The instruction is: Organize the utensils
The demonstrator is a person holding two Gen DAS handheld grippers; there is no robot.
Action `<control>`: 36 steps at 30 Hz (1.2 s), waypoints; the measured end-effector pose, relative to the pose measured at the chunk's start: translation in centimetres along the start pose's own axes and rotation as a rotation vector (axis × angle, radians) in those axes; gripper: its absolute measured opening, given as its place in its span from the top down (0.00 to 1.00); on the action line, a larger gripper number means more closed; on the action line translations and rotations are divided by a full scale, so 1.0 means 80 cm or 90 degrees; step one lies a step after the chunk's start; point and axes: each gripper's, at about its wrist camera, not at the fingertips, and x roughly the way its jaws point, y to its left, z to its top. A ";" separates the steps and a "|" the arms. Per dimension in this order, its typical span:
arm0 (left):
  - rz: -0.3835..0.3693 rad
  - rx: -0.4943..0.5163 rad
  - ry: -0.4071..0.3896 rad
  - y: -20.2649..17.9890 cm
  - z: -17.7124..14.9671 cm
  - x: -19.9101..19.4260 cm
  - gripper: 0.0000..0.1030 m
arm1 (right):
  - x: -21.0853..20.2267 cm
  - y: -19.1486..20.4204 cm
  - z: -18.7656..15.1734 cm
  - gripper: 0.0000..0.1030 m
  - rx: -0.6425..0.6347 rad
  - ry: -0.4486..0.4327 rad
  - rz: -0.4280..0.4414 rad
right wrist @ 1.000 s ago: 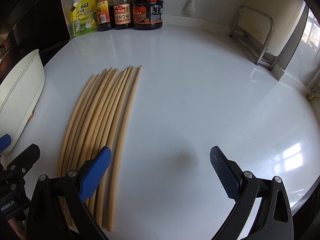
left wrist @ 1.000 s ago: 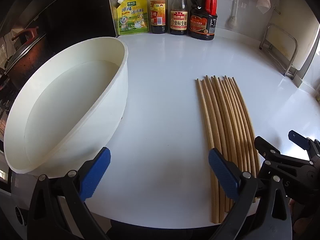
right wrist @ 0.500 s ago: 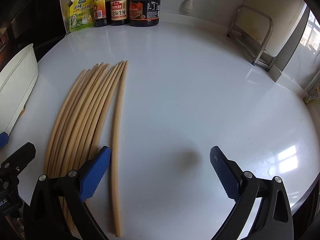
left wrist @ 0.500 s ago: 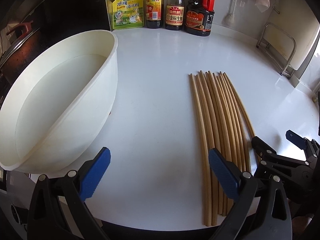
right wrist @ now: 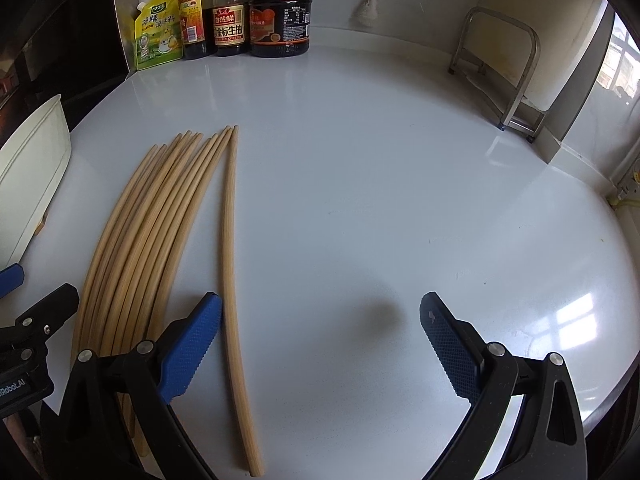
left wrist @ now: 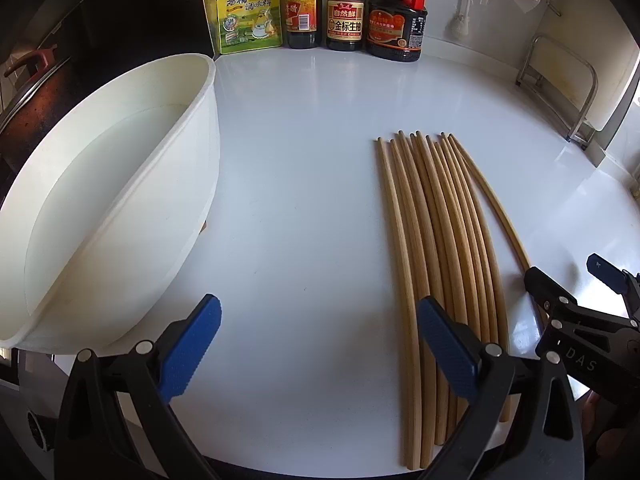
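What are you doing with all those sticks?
Those are wooden chopsticks, lying in a row on the white counter. A person holds two grippers, and both are open and holding nothing. The right gripper sits low over one chopstick lying slightly apart from the bunch, with its near end between the open fingers. The left gripper hovers between the bunch and a white tub. Sauce bottles stand at the back.

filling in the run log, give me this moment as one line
left tongs: open, empty | right tongs: open, empty | one chopstick apart from chopstick bundle | white tub: no chopsticks inside
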 end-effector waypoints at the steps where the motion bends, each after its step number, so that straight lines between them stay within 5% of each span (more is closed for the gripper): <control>1: 0.001 0.002 0.002 -0.001 0.001 0.001 0.06 | 0.000 0.001 0.000 0.08 -0.002 -0.002 0.000; 29: 0.012 -0.016 0.016 0.003 -0.002 0.008 0.09 | 0.003 0.009 0.004 0.10 -0.036 -0.046 0.008; 33: -0.004 -0.012 0.005 0.000 -0.008 0.001 0.27 | 0.000 0.015 0.002 0.22 -0.044 -0.053 0.024; 36: -0.016 0.002 0.002 -0.009 -0.008 -0.005 0.47 | -0.002 0.020 0.003 0.42 -0.054 -0.048 0.050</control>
